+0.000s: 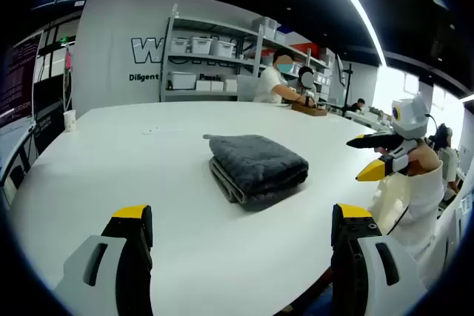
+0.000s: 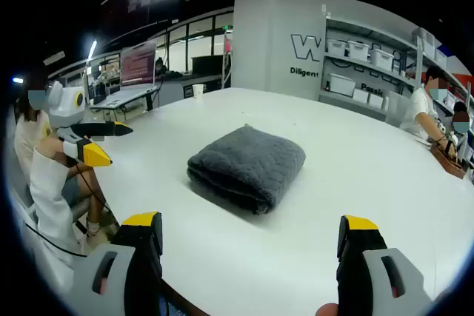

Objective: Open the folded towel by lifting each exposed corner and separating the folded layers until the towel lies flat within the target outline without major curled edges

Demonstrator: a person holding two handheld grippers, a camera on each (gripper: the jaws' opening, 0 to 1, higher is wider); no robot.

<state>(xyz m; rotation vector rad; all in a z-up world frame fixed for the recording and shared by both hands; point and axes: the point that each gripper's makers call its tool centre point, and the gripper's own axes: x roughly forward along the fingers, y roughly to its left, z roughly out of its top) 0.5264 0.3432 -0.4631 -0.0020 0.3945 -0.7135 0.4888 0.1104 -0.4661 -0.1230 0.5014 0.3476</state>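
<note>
We cannot read the wall lettering (image 1: 152, 51) in full, since the shelves (image 1: 215, 57) cover its later letters. The towel (image 2: 246, 166) hides its own inner layers and far underside. Both pairs of tongs are cut off at the lower edge, and the table (image 2: 385, 183) runs out of frame.

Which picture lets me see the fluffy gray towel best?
The right gripper view: the towel looks bigger and nearer, its folded edges showing on the white table. The left gripper view shows it smaller, with stacked layers at its front.
</note>
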